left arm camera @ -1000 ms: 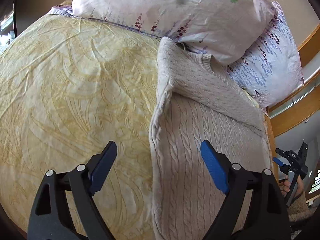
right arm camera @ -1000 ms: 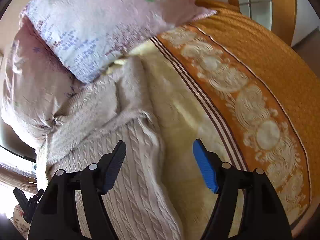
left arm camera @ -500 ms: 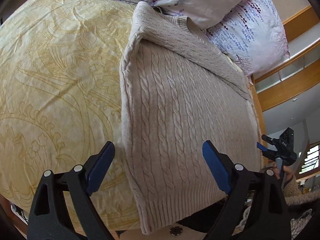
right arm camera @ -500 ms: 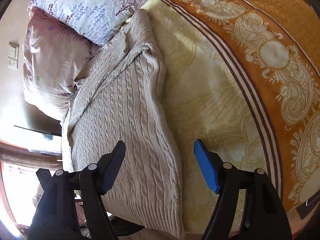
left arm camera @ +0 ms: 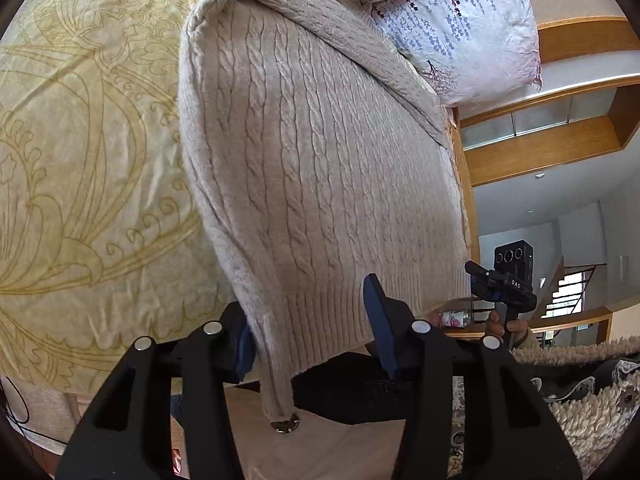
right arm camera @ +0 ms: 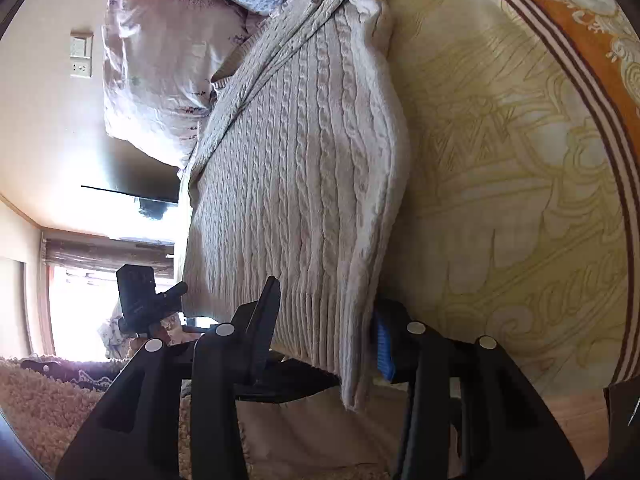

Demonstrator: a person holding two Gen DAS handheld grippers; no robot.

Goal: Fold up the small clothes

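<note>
Your cream cable-knit sweater [left arm camera: 320,168] lies lengthways on the yellow patterned bedspread [left arm camera: 80,160], its neck end up against the floral pillows [left arm camera: 460,28] and its ribbed hem [left arm camera: 320,320] hanging off the near edge of the bed. A sleeve is already folded slantwise across the top.

You have each tool at a hem corner. The left gripper [left arm camera: 312,344] has the ribbing between its fingers and its jaws are closing; the near pad sits against the knit while the far one stands just clear of it, so it is not clamped yet. The right gripper [right arm camera: 328,332] is the same story on the other corner: jaws closing, hem between them. Its blue pad is half hidden behind the fabric's edge, so it probably has not bitten fully, though I cannot be sure.

Expect the knit to be soft, thick and a bit heavy, with plenty of stretch. It will sag and drape between your two holds rather than lift flat, and a shallow pinch on a single layer could pull out. Take a deep bite on the ribbed band through all layers, since the ribbing is the firmest part, and keep both corners level as you carry them.
</note>
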